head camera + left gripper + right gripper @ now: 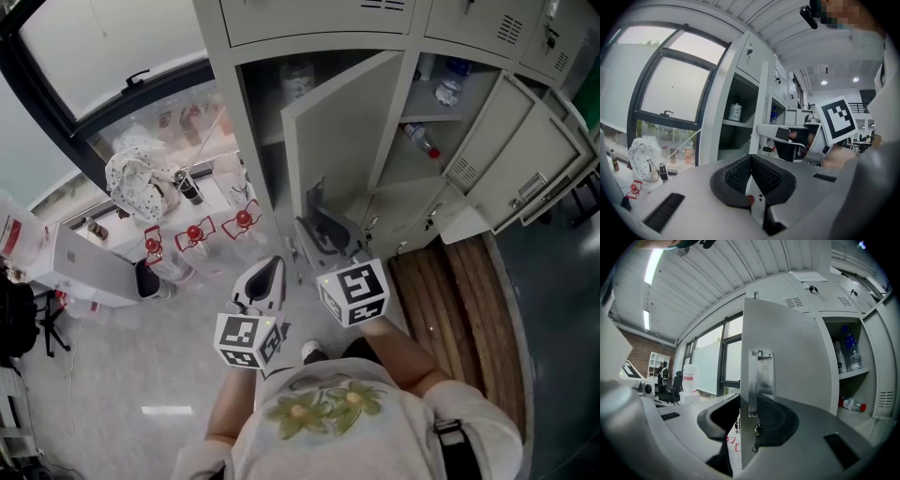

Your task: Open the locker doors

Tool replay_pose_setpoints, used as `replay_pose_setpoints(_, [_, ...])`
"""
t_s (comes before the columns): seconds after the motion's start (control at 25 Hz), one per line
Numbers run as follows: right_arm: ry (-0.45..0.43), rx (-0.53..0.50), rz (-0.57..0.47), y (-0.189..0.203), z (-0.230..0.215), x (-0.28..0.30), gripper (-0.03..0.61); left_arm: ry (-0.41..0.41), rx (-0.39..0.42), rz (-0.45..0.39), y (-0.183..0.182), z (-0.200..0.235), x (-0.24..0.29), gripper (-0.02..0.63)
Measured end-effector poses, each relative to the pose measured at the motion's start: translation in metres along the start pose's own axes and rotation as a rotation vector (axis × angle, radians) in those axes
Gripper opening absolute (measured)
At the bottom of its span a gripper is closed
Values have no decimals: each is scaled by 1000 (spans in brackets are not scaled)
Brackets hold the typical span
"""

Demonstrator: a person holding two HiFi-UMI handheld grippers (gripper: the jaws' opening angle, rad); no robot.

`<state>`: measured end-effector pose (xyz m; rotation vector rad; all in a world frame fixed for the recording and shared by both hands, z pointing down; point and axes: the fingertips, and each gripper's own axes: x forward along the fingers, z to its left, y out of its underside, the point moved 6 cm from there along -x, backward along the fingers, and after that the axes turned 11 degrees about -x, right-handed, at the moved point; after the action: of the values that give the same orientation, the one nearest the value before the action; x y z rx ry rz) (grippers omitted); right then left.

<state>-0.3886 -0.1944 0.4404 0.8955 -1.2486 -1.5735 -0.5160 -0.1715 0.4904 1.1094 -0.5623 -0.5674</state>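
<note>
The grey locker bank point(319, 23) has one middle door point(342, 127) swung open towards me. My right gripper point(323, 234) holds that door's free edge at the metal latch plate point(761, 380). In the right gripper view the door point(787, 357) stands between the pads of the right gripper point(747, 404), which sit snug on both sides. My left gripper point(265, 277) hangs just left of it, apart from the door. Its pads point(740, 176) meet at the tips of the left gripper point(751, 159) with nothing held. The compartment behind the door holds a tin point(735, 112).
Further right, more locker doors point(525, 159) hang open, with bottles point(848, 348) on a shelf inside. A curved wooden bench point(469, 309) lies at my right. On the floor at left are a white box point(84, 267), a spotted bag point(136, 178) and red clips point(195, 232) under a window point(103, 47).
</note>
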Motion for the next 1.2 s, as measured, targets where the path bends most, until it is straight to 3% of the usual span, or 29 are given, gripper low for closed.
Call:
replay_pose_setpoints(0.36, [-33,6,-4,1,-7,-21,126,-19,8,9,7,-21,-2,29])
replay_pose_setpoints(0.56, [-62,10,8,1,-13,-37,130,-58,-29,-7,9,-29,-6,29])
replay_pose_setpoints(1.2, [-122,16,3,6,-38,-82,143,-51,-30,-5,25,-85,6,29])
